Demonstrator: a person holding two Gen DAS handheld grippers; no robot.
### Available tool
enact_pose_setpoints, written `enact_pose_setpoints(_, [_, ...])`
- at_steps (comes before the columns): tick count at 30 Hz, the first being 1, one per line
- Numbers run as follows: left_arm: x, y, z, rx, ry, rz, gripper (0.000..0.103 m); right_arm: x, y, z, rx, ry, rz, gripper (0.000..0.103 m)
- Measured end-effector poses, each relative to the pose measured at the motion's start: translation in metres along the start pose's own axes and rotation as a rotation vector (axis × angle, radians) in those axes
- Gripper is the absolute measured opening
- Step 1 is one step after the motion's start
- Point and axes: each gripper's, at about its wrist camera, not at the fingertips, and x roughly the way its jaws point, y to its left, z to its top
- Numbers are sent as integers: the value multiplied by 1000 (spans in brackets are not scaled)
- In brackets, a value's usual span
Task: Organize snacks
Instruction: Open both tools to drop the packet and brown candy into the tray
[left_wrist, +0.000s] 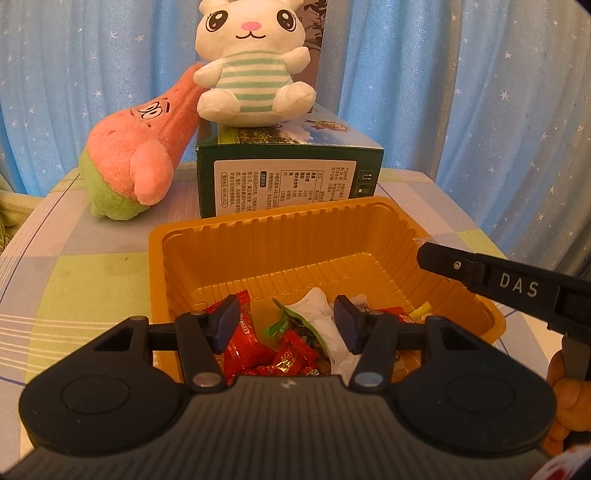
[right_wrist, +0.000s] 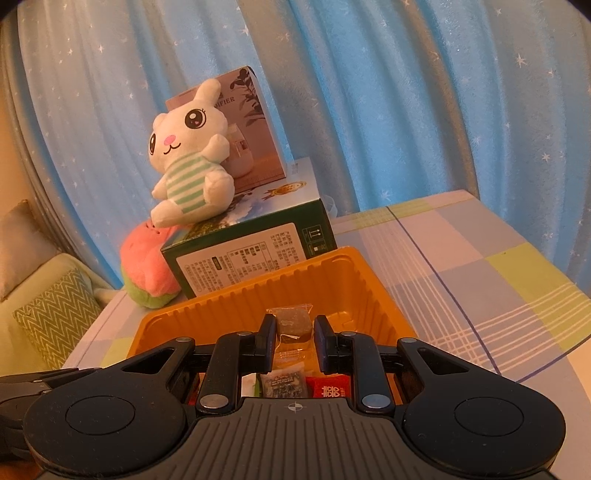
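An orange plastic tray (left_wrist: 258, 240) sits on the checked tablecloth and holds several wrapped snacks: red packets (left_wrist: 251, 339), a white packet (left_wrist: 325, 325) and a green one (left_wrist: 284, 321). My left gripper (left_wrist: 286, 325) is open and empty just above the snacks at the tray's near end. My right gripper (right_wrist: 294, 339) hangs over the tray (right_wrist: 332, 273); a clear-wrapped brown snack (right_wrist: 291, 321) sits between its parted fingers, and whether they touch it is unclear. The right gripper's finger also shows in the left wrist view (left_wrist: 480, 271), over the tray's right rim.
A green box (left_wrist: 288, 177) stands right behind the tray with a white bunny plush (left_wrist: 251, 66) on top. A pink and green plush (left_wrist: 136, 162) lies to its left. Blue star curtains hang behind. A sofa with cushions (right_wrist: 55, 321) is off the table's left.
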Motion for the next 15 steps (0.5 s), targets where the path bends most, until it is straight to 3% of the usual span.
enact_pose_setpoints(9, [0,0,-1,2,-2,2,52,2,-3,0,13,1,0,22])
enact_pose_setpoints(12, [0,0,-1,3,-5,2,55,9,-9,1,54,35,78,23])
enact_pose_setpoints(13, [0,0,-1,3,-6,5,60,11,-12,1,79,51,94,35])
enact_pose_setpoints(14, [0,0,-1,4,-7,10,63,12,-13,0,93,53,84,63])
enact_pose_setpoints(15, [0,0,-1,3,-7,12,63,10,-15,-1,98,40,81,72])
